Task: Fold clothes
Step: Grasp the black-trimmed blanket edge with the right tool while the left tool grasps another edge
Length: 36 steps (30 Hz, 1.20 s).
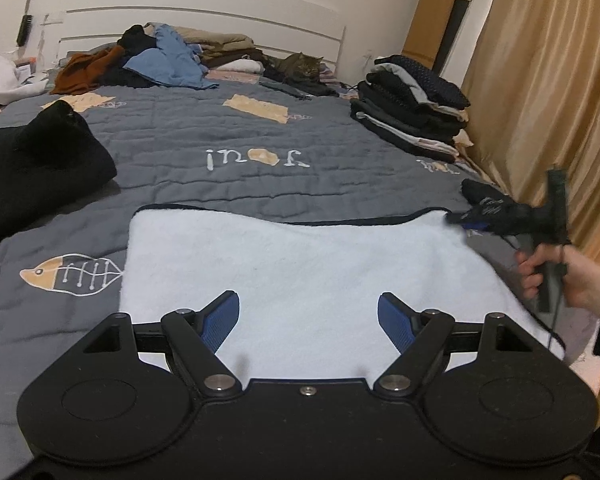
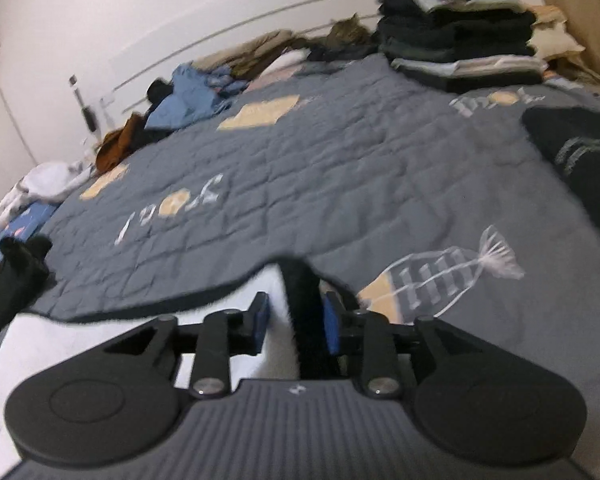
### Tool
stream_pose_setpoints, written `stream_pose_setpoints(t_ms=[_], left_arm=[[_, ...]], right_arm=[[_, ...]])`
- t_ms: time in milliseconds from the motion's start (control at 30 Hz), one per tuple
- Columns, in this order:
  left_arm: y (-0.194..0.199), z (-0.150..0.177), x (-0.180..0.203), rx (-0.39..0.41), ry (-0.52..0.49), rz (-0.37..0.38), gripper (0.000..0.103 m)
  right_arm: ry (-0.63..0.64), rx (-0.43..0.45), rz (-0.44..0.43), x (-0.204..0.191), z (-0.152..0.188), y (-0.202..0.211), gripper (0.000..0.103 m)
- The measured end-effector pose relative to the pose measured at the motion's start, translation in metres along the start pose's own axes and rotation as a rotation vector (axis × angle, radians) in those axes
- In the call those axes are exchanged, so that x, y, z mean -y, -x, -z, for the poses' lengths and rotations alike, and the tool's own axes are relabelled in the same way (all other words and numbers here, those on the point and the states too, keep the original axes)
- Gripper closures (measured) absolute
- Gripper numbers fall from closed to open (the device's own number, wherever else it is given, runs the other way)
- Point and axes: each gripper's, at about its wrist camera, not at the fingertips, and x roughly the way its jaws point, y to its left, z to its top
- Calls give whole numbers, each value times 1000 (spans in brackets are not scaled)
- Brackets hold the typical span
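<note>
- On the grey quilt (image 1: 228,128), a white fleece garment (image 1: 300,256) lies flat
- Left gripper (image 1: 308,316): jaws apart, nothing between them
- Right gripper (image 2: 296,320): part-open, garment's dark-edged corner between its jaws

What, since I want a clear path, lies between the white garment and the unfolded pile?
Only bare quilt, clearest in the left wrist view, separates garment and pile.
</note>
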Motion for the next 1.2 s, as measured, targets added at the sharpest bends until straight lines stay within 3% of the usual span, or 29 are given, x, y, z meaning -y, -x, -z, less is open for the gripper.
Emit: stream_pose_setpoints(t_ms=[67,133,233,500,733,833,900,933,967,1000,1067,1200], left_arm=[[0,-1,-3,1,12,-7,28],[1,-2,-4,4,23,-10,27],[-2,-9,-7,23,-8,-24,24],[-29,-30,-56,20,25,-129,19],[-71,-33,-80,-48,39,-190,19],[-87,-32,-87,-88,65,-175,21],[-89,-29,-93,-85,86,-161,28],[-88,-28,-96,-79,100,-159,41],[-88,-27,-99,-73,114,-156,64],[-88,-26,-103,-66,128,-153,76],[-85,-27,-109,-44,166,-151,85],[-78,-29,-112,7,185,-150,88]], right_arm=[[-22,32,9,4,-6,13,68],[-63,19,-52,10,-12,23,66],[-67,-50,-117,14,-15,24,60],[25,-102,-56,9,7,2,58],[7,-85,-79,9,8,-8,56],[4,-102,-70,3,10,-16,56],[0,-98,-62,-3,13,-21,57],[0,-95,-61,-5,14,-22,66],[1,-95,-64,-7,15,-24,73],[4,-94,-68,-10,15,-25,91],[14,-74,-70,-14,15,-26,92],[48,17,-65,-21,11,-18,93]])
